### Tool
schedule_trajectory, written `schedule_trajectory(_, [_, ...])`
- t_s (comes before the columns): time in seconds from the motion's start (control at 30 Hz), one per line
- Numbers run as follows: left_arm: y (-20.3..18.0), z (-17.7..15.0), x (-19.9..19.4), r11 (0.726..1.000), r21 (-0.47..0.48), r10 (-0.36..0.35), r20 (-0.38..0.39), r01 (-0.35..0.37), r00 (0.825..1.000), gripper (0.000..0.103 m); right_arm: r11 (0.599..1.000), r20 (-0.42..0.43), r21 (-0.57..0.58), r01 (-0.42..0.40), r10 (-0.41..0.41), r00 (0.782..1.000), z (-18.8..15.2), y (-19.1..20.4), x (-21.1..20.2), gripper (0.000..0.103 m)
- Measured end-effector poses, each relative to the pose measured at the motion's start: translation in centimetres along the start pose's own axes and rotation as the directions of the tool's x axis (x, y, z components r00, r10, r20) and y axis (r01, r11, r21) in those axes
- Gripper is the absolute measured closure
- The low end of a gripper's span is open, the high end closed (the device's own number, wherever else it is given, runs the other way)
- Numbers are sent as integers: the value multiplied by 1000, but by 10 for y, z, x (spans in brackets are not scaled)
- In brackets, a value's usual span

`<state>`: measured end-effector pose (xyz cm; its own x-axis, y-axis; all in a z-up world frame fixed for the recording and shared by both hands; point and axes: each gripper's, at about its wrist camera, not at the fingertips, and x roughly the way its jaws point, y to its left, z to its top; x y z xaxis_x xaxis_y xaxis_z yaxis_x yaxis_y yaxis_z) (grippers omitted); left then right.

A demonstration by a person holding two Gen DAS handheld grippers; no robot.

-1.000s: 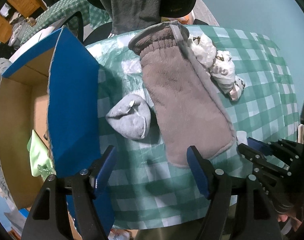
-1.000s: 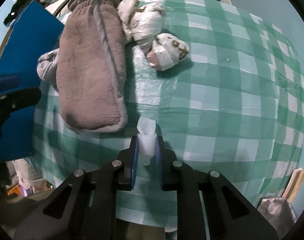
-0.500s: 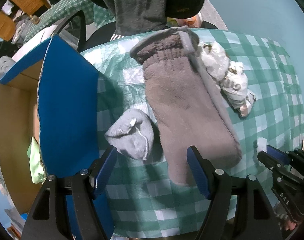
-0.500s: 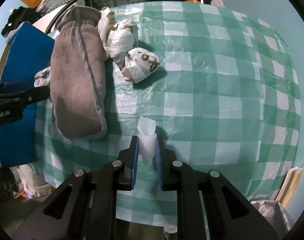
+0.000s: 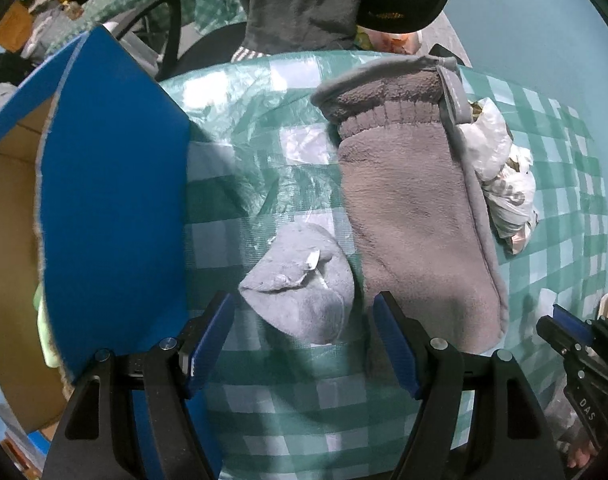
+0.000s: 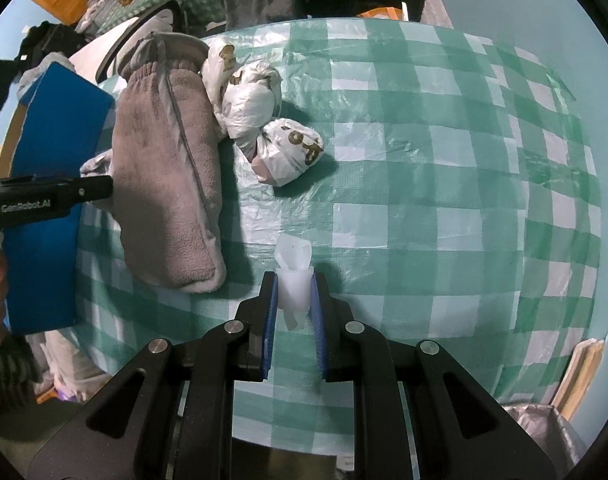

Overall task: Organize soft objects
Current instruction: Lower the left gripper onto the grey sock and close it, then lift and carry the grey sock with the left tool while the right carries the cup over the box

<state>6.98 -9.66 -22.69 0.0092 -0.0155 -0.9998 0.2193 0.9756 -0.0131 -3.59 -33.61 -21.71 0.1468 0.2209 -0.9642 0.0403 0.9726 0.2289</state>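
Observation:
A rolled light grey sock (image 5: 299, 280) lies on the green checked tablecloth (image 5: 287, 412), beside a large grey-brown fleece mitt (image 5: 412, 216). My left gripper (image 5: 304, 316) is open, its blue pads on either side of the sock's near end. My right gripper (image 6: 292, 286) is shut on a small crumpled white plastic piece (image 6: 291, 276) just above the cloth. The mitt (image 6: 167, 160) and the knotted white plastic bags (image 6: 263, 120) lie left of and beyond it. The right gripper also shows at the right edge of the left wrist view (image 5: 576, 332).
An open cardboard box with a blue outer flap (image 5: 111, 208) stands at the table's left edge, something pale green inside. A person in dark clothes (image 5: 304, 0) sits beyond the table. A lined bin (image 6: 544, 428) stands at the lower right.
My left gripper has moved forward and left, so the sock now sits between its open fingers. My right gripper, still holding the white piece, has drawn back a little from the mitt.

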Motion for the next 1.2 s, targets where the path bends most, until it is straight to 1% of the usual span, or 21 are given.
schedule_trajectory(0.23, [4,5,12,999,-24,-31,-15,31,999,30,1000,4,14,5,-5,1000,-3,-2,-3,88])
schedule_trajectory(0.3, [7,6,14,999,-30,-40,-14,39,999,41,1000,6,17,6,-6,1000,-3,-2,-4,88])
schedule_trajectory(0.33, [8,6,15,999,-30,-32,-21,31,999,52,1000,6,18,6,-7,1000,-3,-2,-4,88])
schedule_trajectory(0.37, [7,6,17,999,-30,-28,-31,27,999,58,1000,7,19,7,-7,1000,-4,-2,-4,88])
schedule_trajectory(0.43, [10,6,20,999,-35,-36,-39,35,999,66,1000,7,21,8,-8,1000,-4,-1,-4,88])
schedule_trajectory(0.5, [10,7,20,999,-33,-30,-35,29,999,71,1000,8,21,8,-9,1000,-4,0,-4,88])
schedule_trajectory(0.53, [10,6,20,999,-30,-30,-32,29,999,76,1000,9,21,8,-9,1000,-5,0,-4,88])
schedule_trajectory(0.67, [10,1,13,1000,-23,-20,-25,19,999,80,1000,13,19,9,-9,1000,-5,2,-5,88])
schedule_trajectory(0.9, [-2,-23,-10,1000,2,-15,4,15,1000,80,1000,35,12,1,-2,999,-5,8,-16,88])
schedule_trajectory(1.03, [-13,-29,-21,1000,10,-23,18,23,1000,81,1000,52,1,-4,4,999,-2,11,-25,88])
schedule_trajectory(1.2, [-13,-37,-38,999,20,-30,46,29,999,81,1000,76,-18,-14,16,997,-1,18,-37,88])
